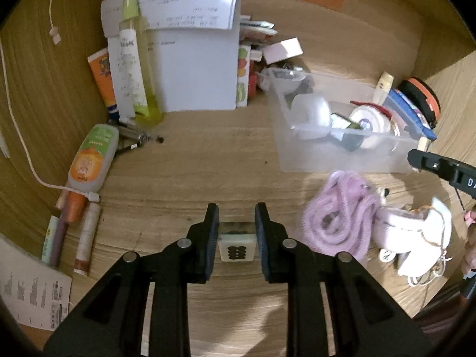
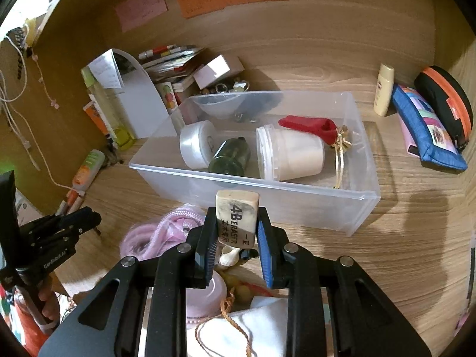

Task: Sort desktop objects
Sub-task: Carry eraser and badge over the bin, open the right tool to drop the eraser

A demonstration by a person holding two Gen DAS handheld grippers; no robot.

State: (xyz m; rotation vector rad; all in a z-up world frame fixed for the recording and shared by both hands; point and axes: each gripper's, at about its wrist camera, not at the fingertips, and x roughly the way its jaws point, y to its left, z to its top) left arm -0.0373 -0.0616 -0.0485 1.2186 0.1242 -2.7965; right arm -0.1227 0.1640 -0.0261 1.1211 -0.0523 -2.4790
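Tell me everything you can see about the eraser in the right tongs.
The off-white rectangular rubber eraser is clamped between the pads of the right tongs, tilted slightly, its top end grey with smudges. Black print on its face reads "4B ERASER" with smaller characters beside it. It is held above the desk clutter, just before the clear plastic bin.

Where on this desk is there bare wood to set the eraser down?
Bare wood lies right of the clear bin, before the blue pouch, and between bin and orange bottle. Crowded: pink cord pile by the bin, left wall.
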